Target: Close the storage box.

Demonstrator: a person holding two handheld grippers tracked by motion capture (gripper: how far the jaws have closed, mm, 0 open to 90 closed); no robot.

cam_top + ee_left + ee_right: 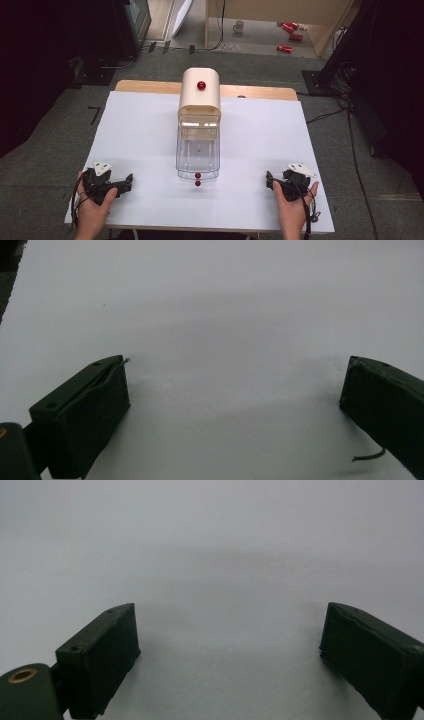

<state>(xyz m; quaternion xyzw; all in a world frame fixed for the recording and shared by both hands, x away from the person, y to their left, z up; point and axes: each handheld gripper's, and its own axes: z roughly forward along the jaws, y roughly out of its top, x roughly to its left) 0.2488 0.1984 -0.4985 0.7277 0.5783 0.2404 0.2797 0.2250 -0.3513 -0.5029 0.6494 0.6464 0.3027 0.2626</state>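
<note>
While both tongs, left (pixel 120 184) and right (pixel 274 183), rest released and empty on the table (pixel 150 130), the box (pixel 199 125) stands untouched; all work remains.

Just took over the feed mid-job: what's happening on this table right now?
A person rests a left gripper and a right gripper on the white table, both open and empty. Between them stands a cream cabinet with a red knob, its clear plastic drawer pulled out toward the person. Nothing is being touched yet.
</note>
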